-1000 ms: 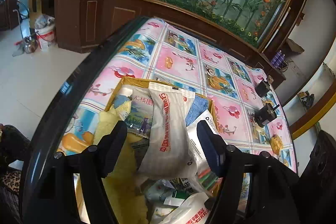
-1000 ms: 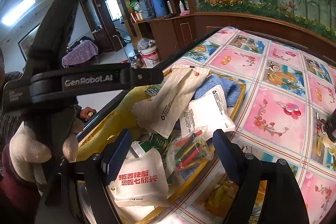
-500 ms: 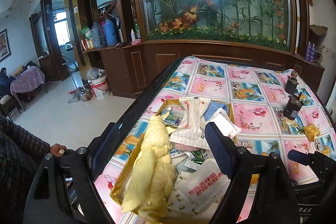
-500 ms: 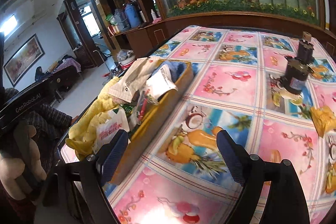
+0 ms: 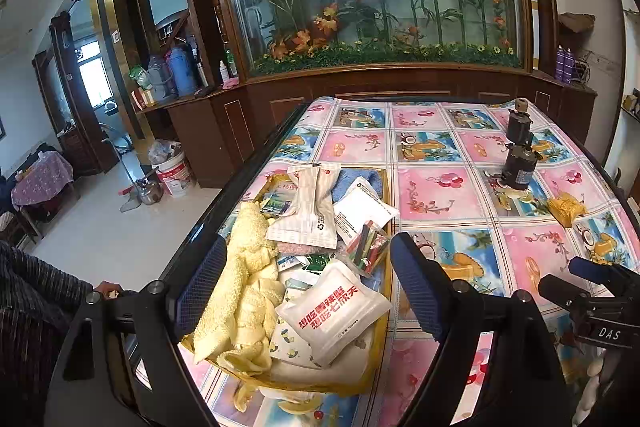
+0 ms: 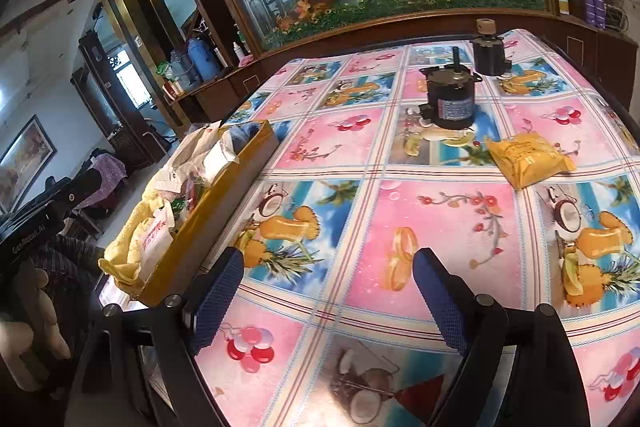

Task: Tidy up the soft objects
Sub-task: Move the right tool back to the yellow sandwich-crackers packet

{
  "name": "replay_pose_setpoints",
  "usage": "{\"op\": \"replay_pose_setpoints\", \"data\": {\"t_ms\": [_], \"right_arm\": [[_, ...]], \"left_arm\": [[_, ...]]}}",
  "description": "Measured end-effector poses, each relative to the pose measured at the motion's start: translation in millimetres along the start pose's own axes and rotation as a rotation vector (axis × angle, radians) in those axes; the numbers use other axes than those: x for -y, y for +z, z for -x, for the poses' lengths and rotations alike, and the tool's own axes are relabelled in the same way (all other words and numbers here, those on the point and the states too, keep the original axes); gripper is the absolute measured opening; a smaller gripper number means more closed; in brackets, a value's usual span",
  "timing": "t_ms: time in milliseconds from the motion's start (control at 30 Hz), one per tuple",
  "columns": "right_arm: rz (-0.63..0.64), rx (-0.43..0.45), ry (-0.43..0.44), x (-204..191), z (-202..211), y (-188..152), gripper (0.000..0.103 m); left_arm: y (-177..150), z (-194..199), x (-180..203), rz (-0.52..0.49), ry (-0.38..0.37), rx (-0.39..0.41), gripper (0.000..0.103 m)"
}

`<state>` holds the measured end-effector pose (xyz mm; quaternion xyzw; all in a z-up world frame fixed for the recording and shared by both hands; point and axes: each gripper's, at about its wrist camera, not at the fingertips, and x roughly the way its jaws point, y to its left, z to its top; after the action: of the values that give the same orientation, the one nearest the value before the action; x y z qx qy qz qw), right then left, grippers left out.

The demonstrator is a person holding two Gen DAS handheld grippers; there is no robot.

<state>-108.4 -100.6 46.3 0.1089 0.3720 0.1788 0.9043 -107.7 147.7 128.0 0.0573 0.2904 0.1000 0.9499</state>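
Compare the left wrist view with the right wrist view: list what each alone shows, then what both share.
Left wrist only: the box's contents from above, including the pouch of coloured sticks and the blue cloth. Right wrist only: the box's brown outer side wall and the printed face of the yellow packet. Shared: the yellow box, yellow towel, two black motors and the tablecloth.

The white pouch (image 5: 335,311) in the tray is showing red Chinese print, "想吃香辣蟹 想吃七欣天". The right gripper's body (image 5: 604,327), seen from the left wrist view, is bearing "DAS". The left gripper's body (image 6: 30,233), in the right wrist view, is reading "GenRobot.AI". A white packet (image 5: 362,209) is displaying a recycling mark; the print elsewhere is too small to read.
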Motion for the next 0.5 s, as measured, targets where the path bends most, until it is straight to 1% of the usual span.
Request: {"op": "replay_pose_setpoints", "data": {"t_ms": [100,233,333,400,500], "right_arm": [[-0.022,0.007,-0.031,17.9,5.0,-1.3,0.088],[-0.097,0.033,-0.089,59.0,14.6,6.3,0.088],[-0.186,0.091,-0.176,104.6,29.7,19.4,0.089],[-0.271,0.122,-0.219,138.7,39.2,29.0,0.089],[-0.357,0.132,-0.244,177.9,43.2,40.2,0.089]], "left_arm": [[-2.1,-0.5,4.1,-0.008,-0.007,-0.007,0.084],[-6.4,-3.6,7.3,-0.013,-0.024,-0.023,0.084],[-13.3,-5.4,7.9,-0.012,-0.052,-0.038,0.084],[-18.2,-6.8,8.9,-0.008,-0.075,-0.048,0.084],[-24.3,-10.2,10.2,0.0,-0.105,-0.064,0.084]]}}
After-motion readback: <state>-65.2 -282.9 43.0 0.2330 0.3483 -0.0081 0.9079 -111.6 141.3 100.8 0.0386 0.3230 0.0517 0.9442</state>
